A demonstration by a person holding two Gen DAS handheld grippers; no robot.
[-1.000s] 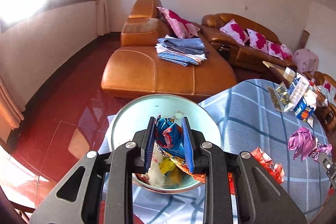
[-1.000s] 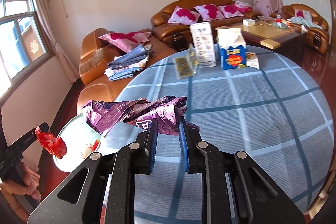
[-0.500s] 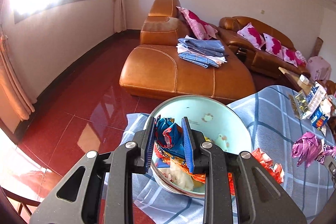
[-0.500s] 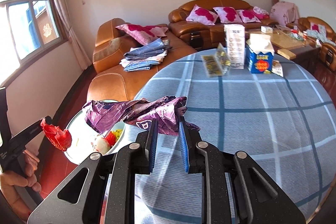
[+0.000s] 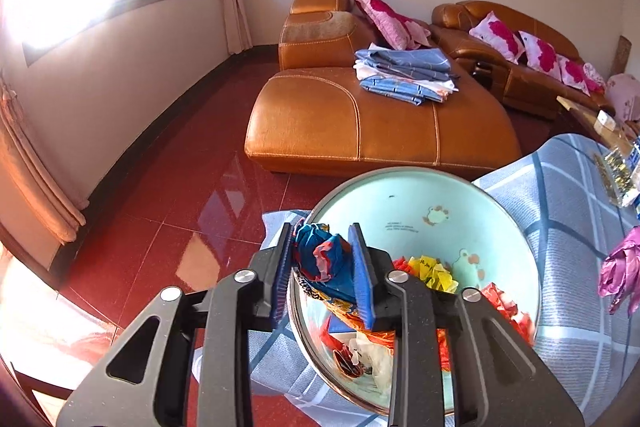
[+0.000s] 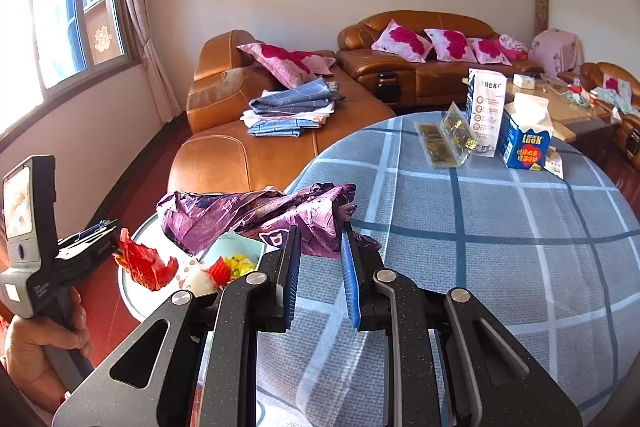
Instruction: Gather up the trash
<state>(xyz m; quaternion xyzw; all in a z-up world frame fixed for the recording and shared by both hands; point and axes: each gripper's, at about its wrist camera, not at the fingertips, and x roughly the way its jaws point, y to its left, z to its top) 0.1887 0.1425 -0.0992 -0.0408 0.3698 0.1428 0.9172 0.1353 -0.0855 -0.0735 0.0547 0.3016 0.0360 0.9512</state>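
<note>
Left wrist: left gripper [image 5: 323, 269] over the basin [image 5: 424, 195] at the table [image 5: 568, 187] edge, jaws just been opening, crumpled blue-red wrapper [image 5: 326, 259] between the pads and touching both. Basin holds yellow, red and white scraps.

Right wrist: right gripper [image 6: 320, 273] clamped on the purple wrapper [image 6: 248, 217], held above the table [image 6: 500, 227] next to the basin [image 6: 134, 291]. Left gripper [image 6: 106, 239] at left, red wrapper [image 6: 142, 263] at its tip. Cartons [image 6: 524, 135] at the far side.
</note>
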